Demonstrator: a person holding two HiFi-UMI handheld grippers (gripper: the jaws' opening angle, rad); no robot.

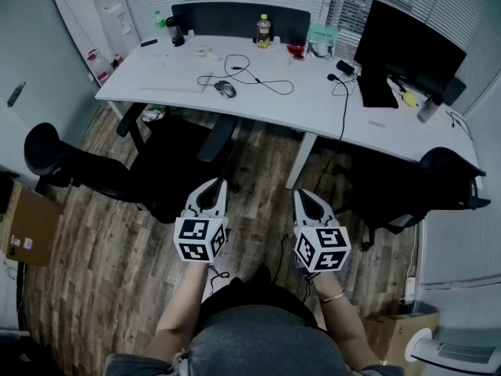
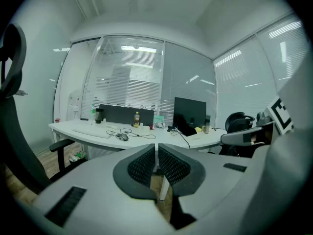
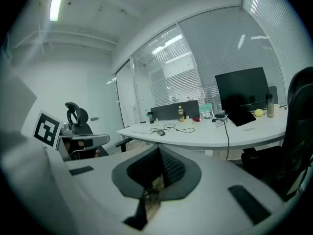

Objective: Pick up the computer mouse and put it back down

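A: Where's the mouse?
B: The mouse (image 1: 225, 89) sits on the white desk (image 1: 266, 104), upper middle of the head view. It's just right of the keyboard (image 1: 172, 82), and its cable loops off to the right.
A: Grippers?
B: Both are low centre in the frame, side by side over the wood floor and well apart from the desk. The left gripper (image 1: 214, 186) and right gripper (image 1: 304, 196) both point up-frame toward it.
A: Jaws?
B: The left jaws are drawn together with only a hairline slit between the pads (image 2: 143, 165), and nothing is in it. The right jaws meet at the tips and hold nothing.
A: Is the mouse in the gripper views?
B: Yes, small and far off on the desk. It's above the jaws in both.
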